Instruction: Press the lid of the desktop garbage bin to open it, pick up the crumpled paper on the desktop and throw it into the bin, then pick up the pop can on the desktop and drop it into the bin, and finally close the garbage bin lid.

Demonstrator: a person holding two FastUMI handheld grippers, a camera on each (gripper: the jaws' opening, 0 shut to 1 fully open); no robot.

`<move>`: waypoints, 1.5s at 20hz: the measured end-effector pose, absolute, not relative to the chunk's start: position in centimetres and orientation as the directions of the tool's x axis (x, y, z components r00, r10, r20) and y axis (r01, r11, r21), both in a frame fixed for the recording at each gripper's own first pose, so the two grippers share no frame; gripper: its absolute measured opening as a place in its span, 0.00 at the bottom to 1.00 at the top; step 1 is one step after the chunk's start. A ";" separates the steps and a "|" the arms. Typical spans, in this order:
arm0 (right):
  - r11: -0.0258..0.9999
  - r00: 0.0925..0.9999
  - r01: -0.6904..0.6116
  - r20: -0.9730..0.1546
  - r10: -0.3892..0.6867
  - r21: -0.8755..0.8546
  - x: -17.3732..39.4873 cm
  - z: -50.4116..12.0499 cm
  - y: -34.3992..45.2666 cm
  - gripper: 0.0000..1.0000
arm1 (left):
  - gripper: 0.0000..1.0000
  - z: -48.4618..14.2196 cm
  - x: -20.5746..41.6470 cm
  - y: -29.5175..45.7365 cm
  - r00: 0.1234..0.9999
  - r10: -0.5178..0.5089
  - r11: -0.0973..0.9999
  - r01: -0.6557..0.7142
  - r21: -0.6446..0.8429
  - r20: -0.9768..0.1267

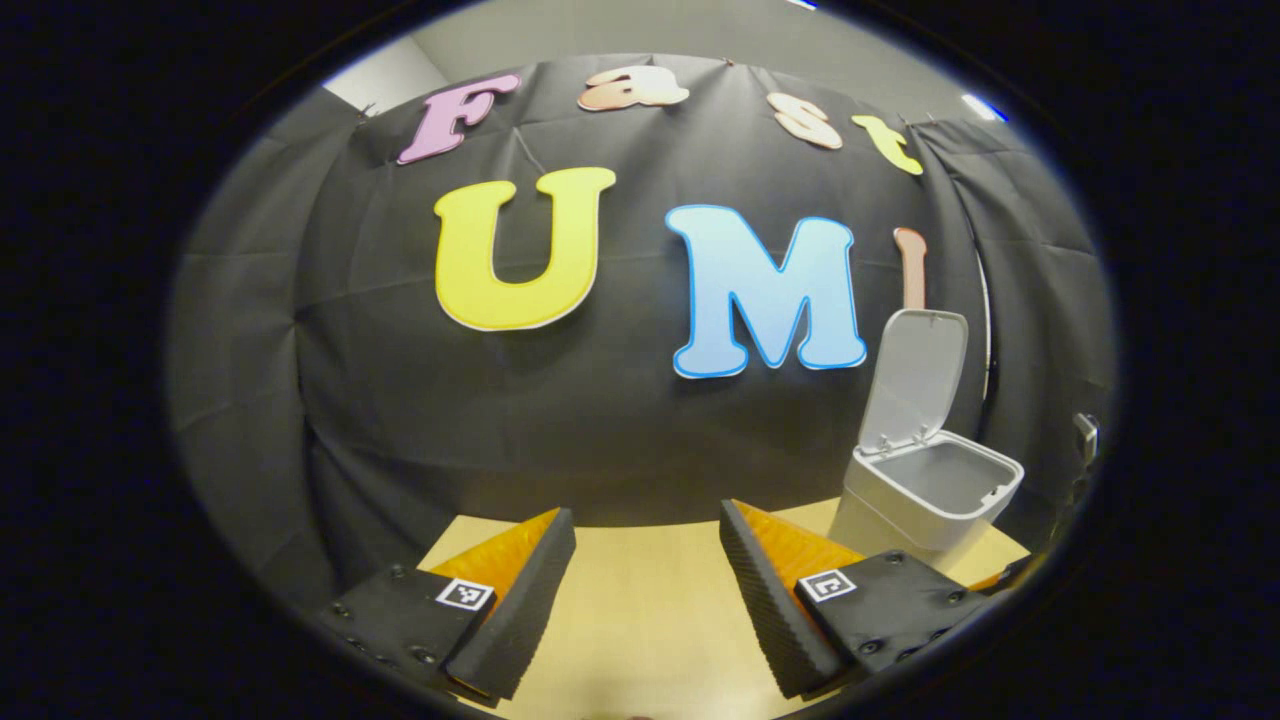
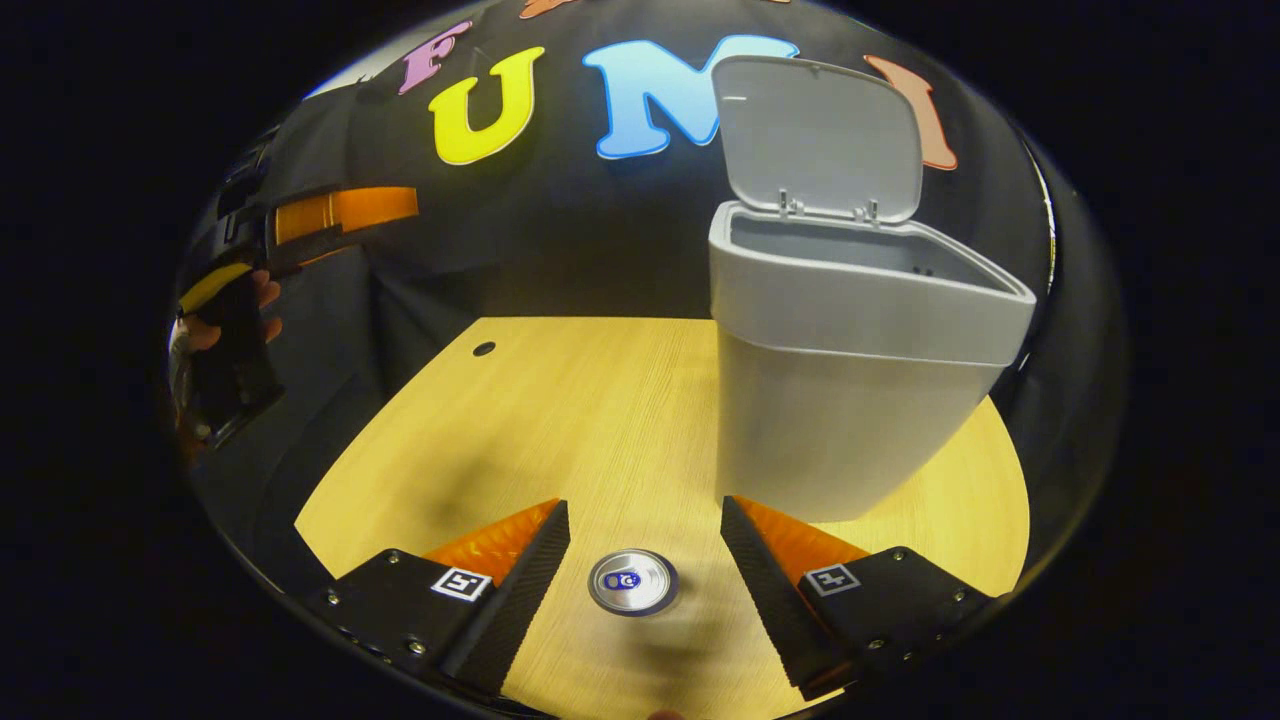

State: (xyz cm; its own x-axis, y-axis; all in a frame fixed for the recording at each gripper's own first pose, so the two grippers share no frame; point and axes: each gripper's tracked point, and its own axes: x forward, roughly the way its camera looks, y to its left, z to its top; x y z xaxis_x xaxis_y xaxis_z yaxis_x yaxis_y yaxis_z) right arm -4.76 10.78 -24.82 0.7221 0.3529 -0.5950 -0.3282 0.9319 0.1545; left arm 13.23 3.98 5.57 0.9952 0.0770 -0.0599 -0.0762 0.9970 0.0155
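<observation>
Right gripper point(image 2: 645, 565): fingers spread wide, nothing pinched, hanging above the can point(image 2: 633, 581), seen from the top, upright on the table point(image 2: 560, 420), framed between both fingers and touching neither. Beyond, at about 1 o'clock in the right gripper view, the bin point(image 2: 850, 400), standing upright on the table, lid point(image 2: 818, 135) swung up and back on its hinges, mouth open. At 9 o'clock, well apart, the left gripper point(image 2: 300, 225) held by a hand point(image 2: 225, 320) off the table's edge. Left gripper point(image 1: 648, 580) in its own view: fingers parted wide, holding nothing, bare table point(image 1: 640, 600) between them. At about 2 o'clock there, the bin point(image 1: 925, 495) with lid point(image 1: 915, 380) raised. Inside of bin not visible in either view; crumpled paper cannot be told.
</observation>
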 end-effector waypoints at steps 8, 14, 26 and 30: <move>0.916 0.641 -0.382 -0.679 0.359 0.124 -5.8 -29.0 11.8 0.98 | 0.99 5.1 12.3 6.1 0.990 0.124 0.992 -0.124 -0.004 -0.067; 0.909 0.606 -0.400 -0.711 0.356 0.115 -6.0 -30.8 12.5 0.98 | 0.95 4.6 11.7 7.1 0.987 0.144 0.989 -0.146 -0.016 -0.077; 0.901 0.551 -0.424 -0.763 0.338 0.092 -5.7 -34.4 12.7 0.87 | 0.99 3.9 11.3 7.8 0.984 0.150 0.988 -0.152 -0.018 -0.095; 0.902 0.556 -0.423 -0.763 0.330 0.081 -5.8 -34.3 12.7 0.83 | 0.97 3.7 11.4 7.6 0.984 0.147 0.988 -0.150 -0.020 -0.101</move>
